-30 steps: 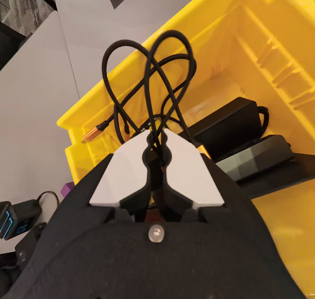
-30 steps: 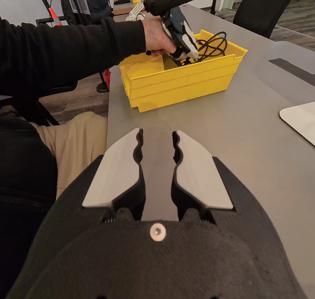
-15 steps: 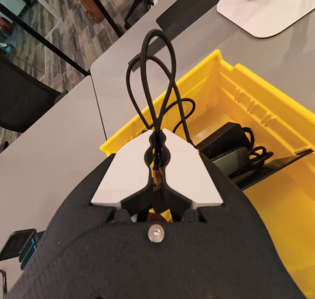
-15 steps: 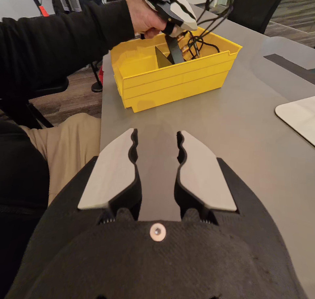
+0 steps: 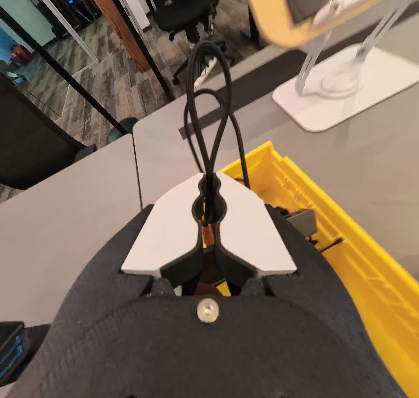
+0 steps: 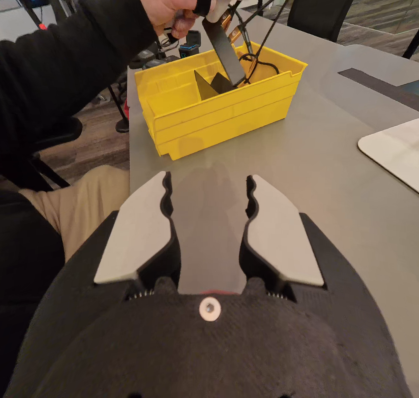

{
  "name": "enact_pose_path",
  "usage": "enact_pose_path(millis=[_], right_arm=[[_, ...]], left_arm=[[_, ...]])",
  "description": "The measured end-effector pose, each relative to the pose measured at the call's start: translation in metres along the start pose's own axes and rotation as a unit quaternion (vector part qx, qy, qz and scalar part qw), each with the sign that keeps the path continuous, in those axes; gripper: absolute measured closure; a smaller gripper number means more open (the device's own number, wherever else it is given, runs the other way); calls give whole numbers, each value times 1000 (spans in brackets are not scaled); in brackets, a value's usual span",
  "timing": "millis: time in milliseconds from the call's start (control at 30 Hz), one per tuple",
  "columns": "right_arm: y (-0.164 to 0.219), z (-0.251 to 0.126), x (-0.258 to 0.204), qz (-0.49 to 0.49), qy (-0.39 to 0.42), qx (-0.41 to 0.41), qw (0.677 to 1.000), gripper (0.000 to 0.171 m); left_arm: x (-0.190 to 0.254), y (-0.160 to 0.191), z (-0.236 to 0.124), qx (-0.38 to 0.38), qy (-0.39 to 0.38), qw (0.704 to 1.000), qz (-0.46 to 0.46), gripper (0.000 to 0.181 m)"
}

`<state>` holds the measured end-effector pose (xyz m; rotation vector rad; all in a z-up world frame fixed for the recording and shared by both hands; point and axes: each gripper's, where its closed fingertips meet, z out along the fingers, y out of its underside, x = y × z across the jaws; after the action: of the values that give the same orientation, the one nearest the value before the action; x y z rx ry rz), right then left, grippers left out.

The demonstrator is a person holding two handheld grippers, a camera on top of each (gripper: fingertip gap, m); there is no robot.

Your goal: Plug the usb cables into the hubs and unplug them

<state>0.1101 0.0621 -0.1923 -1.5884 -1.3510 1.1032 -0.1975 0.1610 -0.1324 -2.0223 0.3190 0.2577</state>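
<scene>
While the left gripper (image 5: 209, 182) is clamped on a bundle of black USB cables (image 5: 210, 114) looping limply ahead of it above the yellow bin (image 6: 217, 112), the right gripper (image 6: 208, 182) hangs open over the desk (image 6: 317, 160); light, floppy cords are best held by their rigid copper plugs (image 6: 234, 34)

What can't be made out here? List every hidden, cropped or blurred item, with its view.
- Left wrist view: the bundle of black braided usb cables runs down between the left gripper fingers; its lower end is hidden.
- Left wrist view: the dark grey hub in the yellow plastic bin is mostly covered by that gripper.
- Right wrist view: the cables' tops are cut off by the upper edge.
- Left wrist view: the white stand is motion-blurred.
</scene>
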Motion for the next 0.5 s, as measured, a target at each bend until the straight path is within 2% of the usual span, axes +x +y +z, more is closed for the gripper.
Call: enact_pose_path(millis=[100,233,400,500], right_arm=[[-7,10,-6,38,-20,14,999,96],[-20,30,-16,101,-67,37,992,96],[-41,50,-14,173,-118,81,974,97],[-51,50,2,196,-108,108,969,91]], left_arm=[[12,-28,-10,46,7,998,-35,177],[40,-64,-21,93,30,993,-63,177],[102,-103,-29,133,92,983,-87,177],[144,-118,-31,142,128,979,-68,177]])
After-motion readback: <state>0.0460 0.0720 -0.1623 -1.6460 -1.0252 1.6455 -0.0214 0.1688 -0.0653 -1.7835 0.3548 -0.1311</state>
